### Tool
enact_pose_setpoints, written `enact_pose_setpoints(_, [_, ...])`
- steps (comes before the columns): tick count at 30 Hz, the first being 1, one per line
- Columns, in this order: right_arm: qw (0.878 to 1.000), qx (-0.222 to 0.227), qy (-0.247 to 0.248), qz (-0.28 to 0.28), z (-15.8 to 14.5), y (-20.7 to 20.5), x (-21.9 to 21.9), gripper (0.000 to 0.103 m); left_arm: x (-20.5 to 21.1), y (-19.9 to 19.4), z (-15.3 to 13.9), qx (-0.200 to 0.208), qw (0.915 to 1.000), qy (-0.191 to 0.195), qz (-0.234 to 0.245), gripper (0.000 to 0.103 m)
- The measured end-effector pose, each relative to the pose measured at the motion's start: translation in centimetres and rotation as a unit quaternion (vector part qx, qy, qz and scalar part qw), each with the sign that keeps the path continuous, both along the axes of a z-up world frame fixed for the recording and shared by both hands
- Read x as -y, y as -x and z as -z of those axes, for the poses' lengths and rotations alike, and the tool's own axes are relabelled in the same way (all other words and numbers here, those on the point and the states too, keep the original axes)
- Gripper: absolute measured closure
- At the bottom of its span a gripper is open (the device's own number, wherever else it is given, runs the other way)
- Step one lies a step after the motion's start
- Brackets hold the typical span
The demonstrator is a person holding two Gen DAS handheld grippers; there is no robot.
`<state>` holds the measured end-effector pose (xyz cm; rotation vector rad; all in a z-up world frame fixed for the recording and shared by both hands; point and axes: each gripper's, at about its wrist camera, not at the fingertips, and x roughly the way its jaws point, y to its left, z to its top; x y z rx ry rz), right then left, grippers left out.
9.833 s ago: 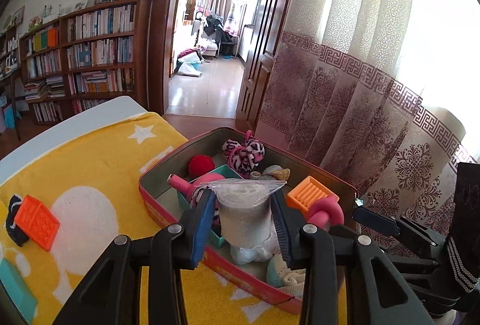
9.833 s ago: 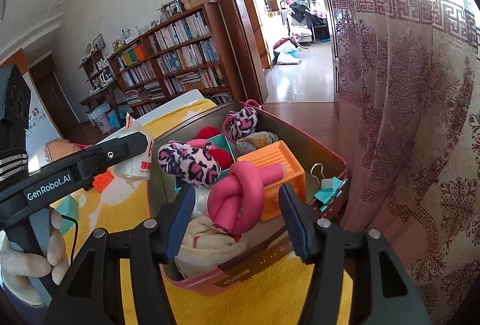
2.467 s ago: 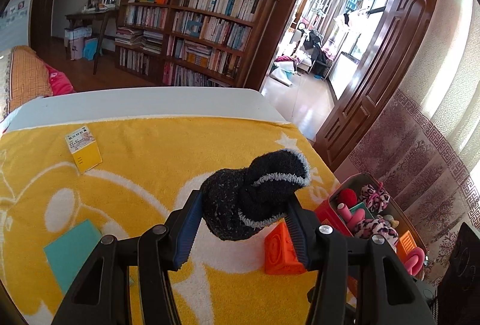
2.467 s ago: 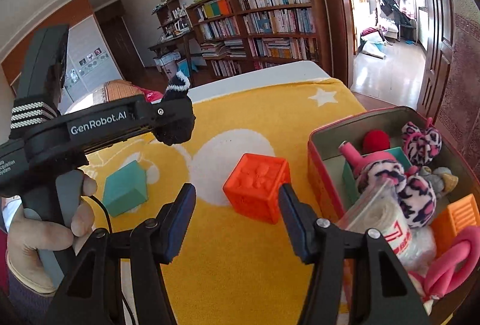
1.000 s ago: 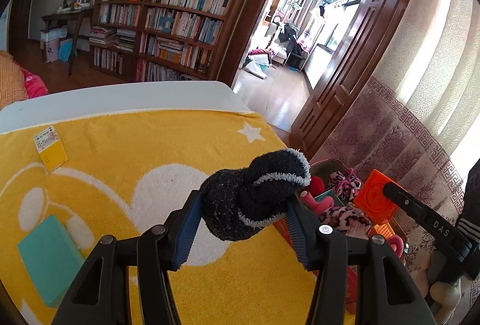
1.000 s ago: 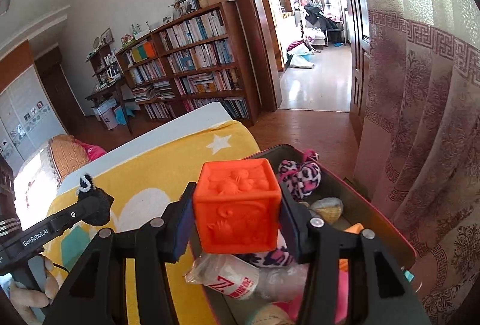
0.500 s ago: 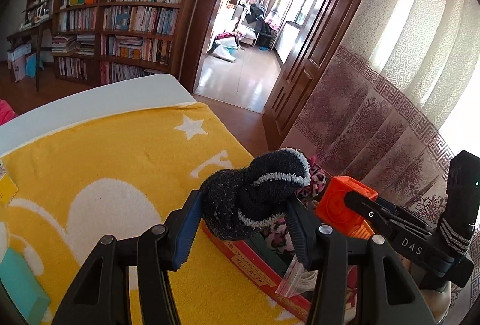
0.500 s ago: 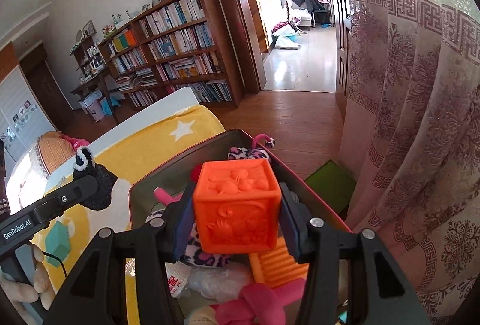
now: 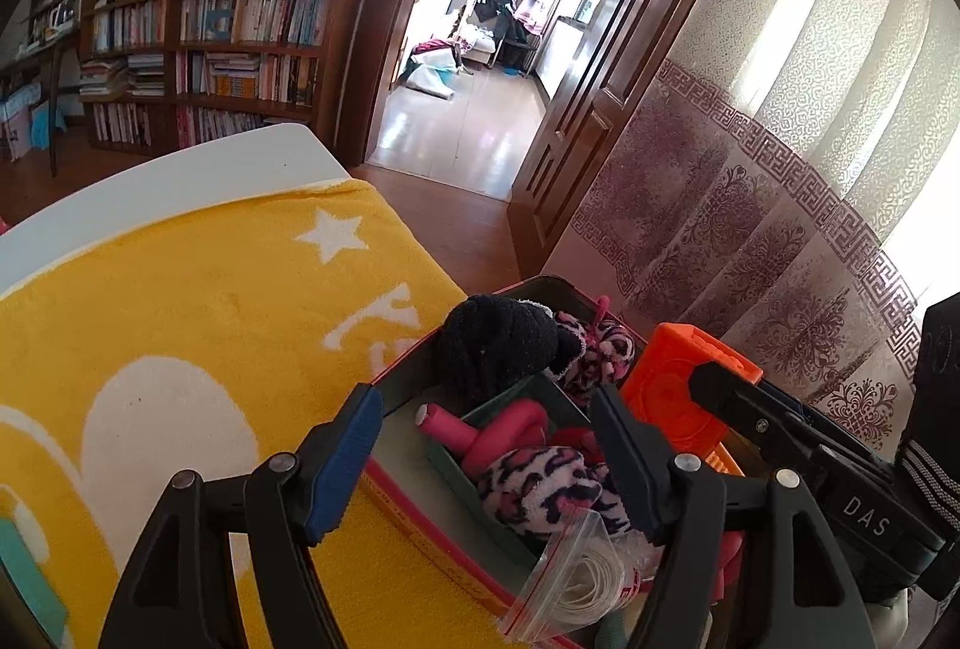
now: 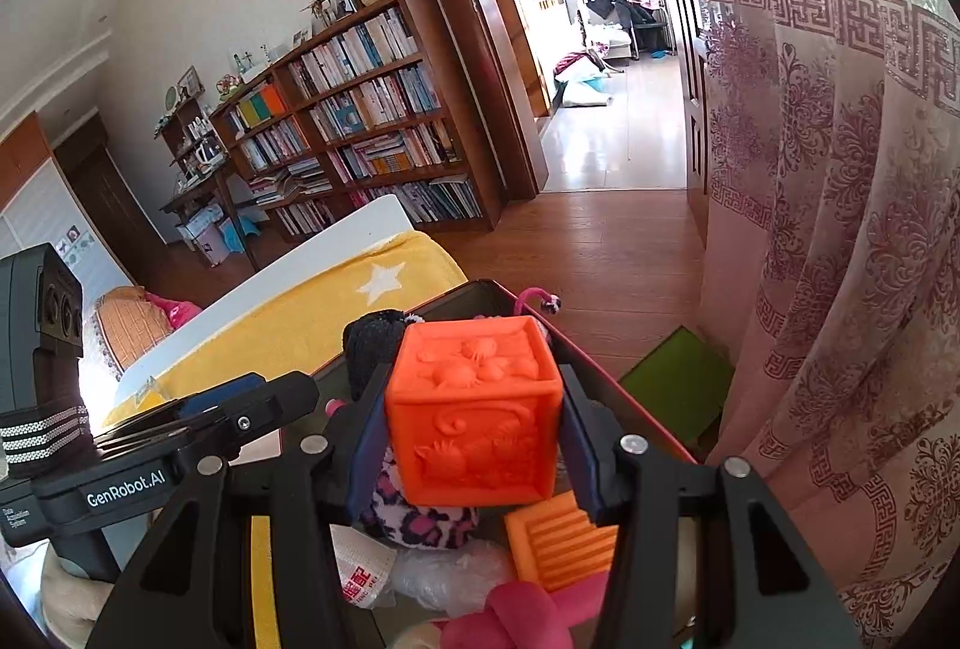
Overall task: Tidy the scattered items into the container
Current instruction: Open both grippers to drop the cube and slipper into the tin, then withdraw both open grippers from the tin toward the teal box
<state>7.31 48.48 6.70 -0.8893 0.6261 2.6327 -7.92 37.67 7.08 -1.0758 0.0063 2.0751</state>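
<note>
The red-walled container [image 9: 390, 475] sits on the yellow towel [image 9: 180, 301], packed with toys. A black sock ball [image 9: 501, 343] lies inside at the container's far corner, free of my left gripper [image 9: 486, 463]. That gripper hovers over the container's near side, its jaws opening and nothing between them. My right gripper [image 10: 474, 409] is shut on an orange embossed cube [image 10: 474, 409], held above the container's contents. From the left wrist view the same orange cube [image 9: 672, 397] shows at the right, in the right gripper's fingers. The sock ball [image 10: 372, 337] peeks out behind the cube.
Inside the container lie leopard-print soft toys [image 9: 540, 487], pink foam pieces [image 9: 498, 433], a zip bag [image 9: 576, 571] and an orange ridged block [image 10: 558, 535]. A patterned curtain [image 10: 840, 289] hangs close on the right. A teal block [image 9: 24, 577] rests on the towel at far left.
My left gripper's jaws spread and the black sock ball dropped out of them into the container's far corner. The right gripper keeps the orange cube over the container.
</note>
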Motion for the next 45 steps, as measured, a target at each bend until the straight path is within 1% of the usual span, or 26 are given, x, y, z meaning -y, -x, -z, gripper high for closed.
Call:
enact_pose_setpoints(4, [1.000, 0.005, -0.008, -0.005, -0.2, 1.1, 0.4, 0.048, 2.0, -0.5, -0.5, -0.014, 0.9998, 0.001, -0.012, 0.030])
enact_pose_setpoints(8, [0.999, 0.032, -0.005, -0.012, 0.8, 2.9, 0.5, 0.047, 4.0, -1.3, -0.7, -0.031, 0.9992, 0.007, -0.023, 0.030])
enact_pose_setpoints(11, [0.998, 0.056, -0.020, -0.007, 1.5, 4.0, 0.7, 0.047, 5.9, -1.8, -0.6, -0.038, 0.9987, 0.009, -0.034, 0.030])
enact_pose_setpoints(13, [0.998, 0.063, -0.018, -0.004, 1.9, 4.2, 0.6, 0.046, 7.3, -1.8, -0.5, -0.035, 0.9984, 0.005, -0.044, 0.030])
enact_pose_setpoints(17, [0.998, 0.067, 0.000, -0.003, 2.0, 4.1, 0.3, 0.044, 10.1, -1.5, 0.0, -0.021, 0.9972, -0.005, -0.071, 0.030])
enact_pose_setpoints(18, [0.998, 0.067, 0.007, -0.004, 1.9, 4.0, 0.3, 0.042, 10.8, -1.5, 0.1, -0.018, 0.9968, -0.006, -0.078, 0.030])
enact_pose_setpoints(20, [0.998, 0.056, 0.015, 0.002, 1.4, 3.3, 0.4, 0.036, 12.2, -1.5, 0.4, -0.013, 0.9959, -0.009, -0.089, 0.030])
enact_pose_setpoints(22, [0.999, 0.042, 0.009, 0.011, 0.6, 2.6, 1.0, 0.032, 13.5, -1.6, 0.6, -0.010, 0.9949, -0.013, -0.100, 0.030])
enact_pose_setpoints(24, [0.999, 0.029, -0.003, 0.018, -0.3, 1.9, 1.7, 0.030, 14.9, -1.8, 0.7, -0.009, 0.9938, -0.017, -0.109, 0.030])
enact_pose_setpoints(27, [1.000, 0.012, -0.012, 0.015, -1.6, 1.2, 3.0, 0.029, 17.0, -2.2, 0.7, -0.008, 0.9922, -0.023, -0.123, 0.030])
enact_pose_setpoints(31, [1.000, -0.008, -0.014, -0.003, -2.8, 0.9, 5.4, 0.028, 20.4, -2.5, 1.0, -0.004, 0.9876, -0.029, -0.154, 0.030])
enact_pose_setpoints(36, [0.999, -0.020, -0.014, -0.047, -3.2, 1.5, 9.3, 0.027, 24.9, -2.6, 1.6, -0.001, 0.9790, -0.026, -0.202, 0.030])
enact_pose_setpoints(39, [0.997, -0.017, -0.017, -0.077, -3.0, 2.2, 11.7, 0.026, 27.6, -2.6, 2.1, 0.005, 0.9729, -0.028, -0.229, 0.030])
enact_pose_setpoints(45, [0.992, -0.002, -0.005, -0.124, -1.6, 3.9, 15.7, 0.025, 33.1, -2.7, 2.8, 0.016, 0.9588, -0.038, -0.281, 0.030])
